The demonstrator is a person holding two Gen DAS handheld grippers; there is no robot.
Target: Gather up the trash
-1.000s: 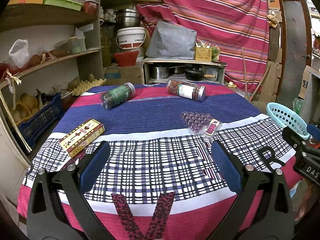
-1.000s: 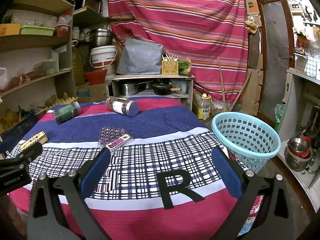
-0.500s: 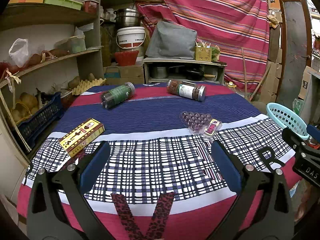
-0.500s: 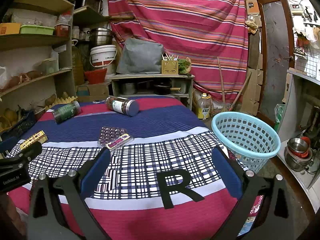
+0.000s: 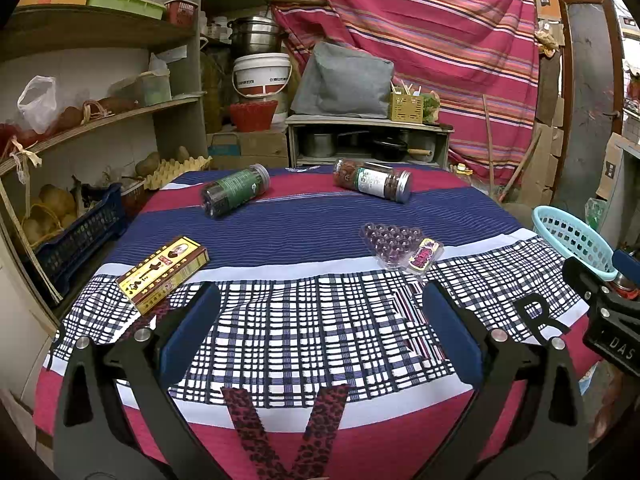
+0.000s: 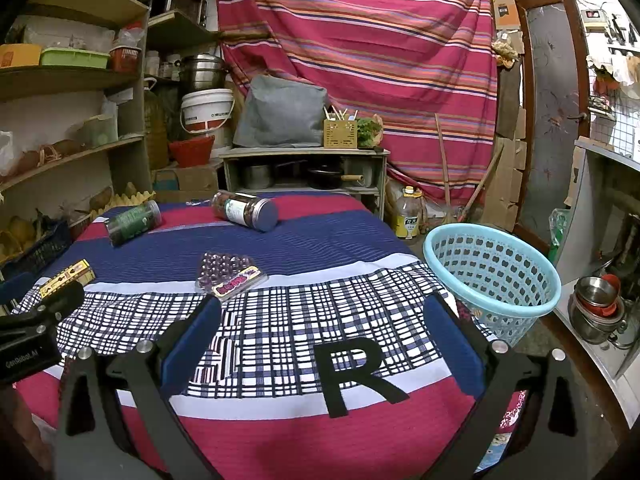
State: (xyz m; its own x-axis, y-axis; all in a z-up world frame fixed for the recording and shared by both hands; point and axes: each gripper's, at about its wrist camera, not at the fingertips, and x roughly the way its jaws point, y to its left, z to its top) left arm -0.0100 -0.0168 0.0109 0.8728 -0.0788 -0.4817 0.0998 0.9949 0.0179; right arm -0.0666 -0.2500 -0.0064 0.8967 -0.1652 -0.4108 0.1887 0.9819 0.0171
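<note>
On the cloth-covered table [image 5: 320,232] lie a yellow and brown box [image 5: 163,273] at the left, a green-label jar [image 5: 234,195] on its side at the far left, a red-filled jar [image 5: 373,185] on its side at the far right, and a clear purple blister pack [image 5: 400,246]. The same items show in the right wrist view: box [image 6: 68,277], green jar [image 6: 133,222], red jar [image 6: 245,210], blister pack [image 6: 230,273]. My left gripper [image 5: 320,330] is open and empty over the near edge. My right gripper [image 6: 320,334] is open and empty, near the light blue basket [image 6: 494,276].
The basket stands off the table's right side, also in the left wrist view [image 5: 572,240]. Wooden shelves [image 5: 92,116] with crates and produce line the left. A low cabinet [image 6: 304,168] with pots stands behind the table. Metal bowls [image 6: 598,304] sit at the far right.
Both views have shifted only slightly; the left gripper has drifted a little back and up. Nothing on the table has moved.
</note>
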